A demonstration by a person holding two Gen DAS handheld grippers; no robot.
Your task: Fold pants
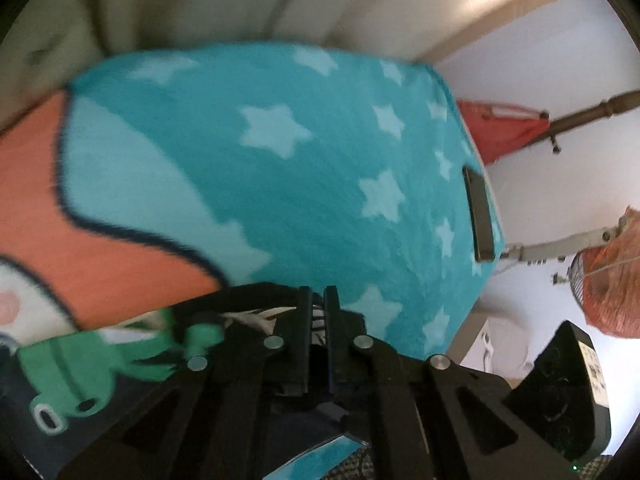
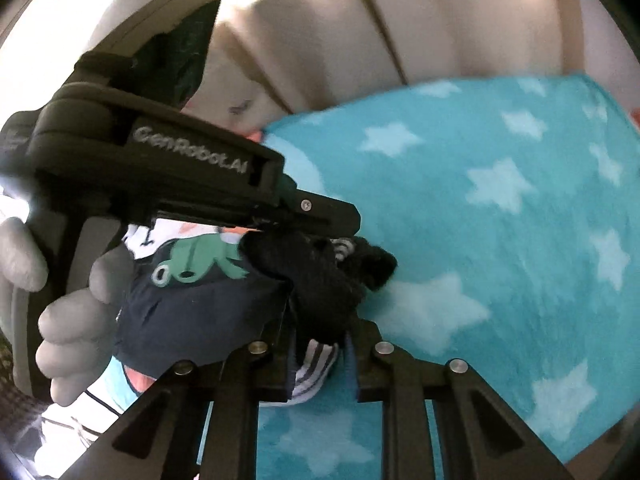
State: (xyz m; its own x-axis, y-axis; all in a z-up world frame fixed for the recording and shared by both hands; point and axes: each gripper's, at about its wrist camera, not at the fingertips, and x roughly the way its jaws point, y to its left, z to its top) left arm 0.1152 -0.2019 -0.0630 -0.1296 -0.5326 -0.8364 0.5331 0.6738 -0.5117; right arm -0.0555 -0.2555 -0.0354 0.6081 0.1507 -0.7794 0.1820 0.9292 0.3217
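Pants [image 2: 192,304] lying on star blanket [image 2: 500,240], waistband end bunched at mid-blanket. Left gripper [image 1: 318,300] clamped on dark fabric; right gripper [image 2: 320,344] pinching striped edge w/ bunched cloth. Lift both evenly, keep edge taut, lay flat before folding.

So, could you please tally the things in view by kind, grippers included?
grippers: 2, the left gripper and the right gripper, both shut on cloth
pants: 1
star blanket: 1
gloved hand: 1
dark flat slab at the blanket's edge: 1
Total: 6
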